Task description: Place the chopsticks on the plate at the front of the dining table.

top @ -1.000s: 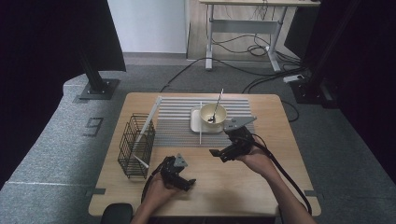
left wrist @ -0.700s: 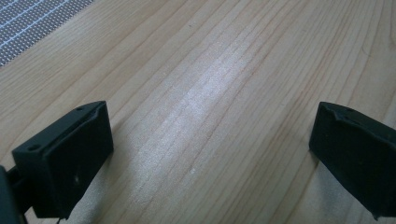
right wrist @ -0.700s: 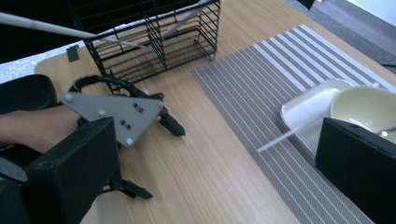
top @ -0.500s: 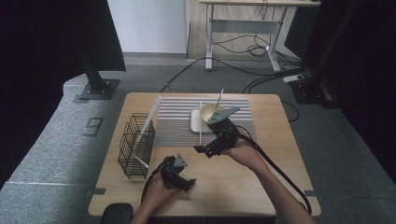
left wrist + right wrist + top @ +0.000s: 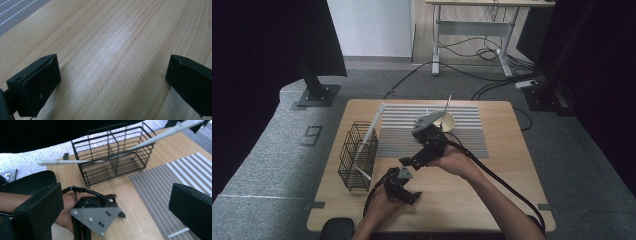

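Note:
My right gripper (image 5: 412, 160) hovers open over the near edge of the grey striped mat (image 5: 398, 135), its jaws pointing left toward the black wire basket (image 5: 357, 157). The right gripper view shows its jaws (image 5: 117, 195) wide apart and empty, with the basket (image 5: 112, 162) ahead. A long white stick (image 5: 371, 131) leans out of the basket. My left gripper (image 5: 411, 195) rests low on the wood near the front edge. Its jaws (image 5: 112, 72) stand open over bare tabletop. A cream bowl (image 5: 445, 121) with a thin utensil (image 5: 448, 104) in it sits on the mat behind my right hand.
The wooden table (image 5: 497, 190) has bare wood at the front right. In the right gripper view the left gripper (image 5: 92, 217), with its grey plate, lies just below the basket. Cables trail back from both grippers along the forearms.
My right gripper has swung from beside the bowl leftward and nearer to the person, turning toward the basket. The left gripper has stayed put.

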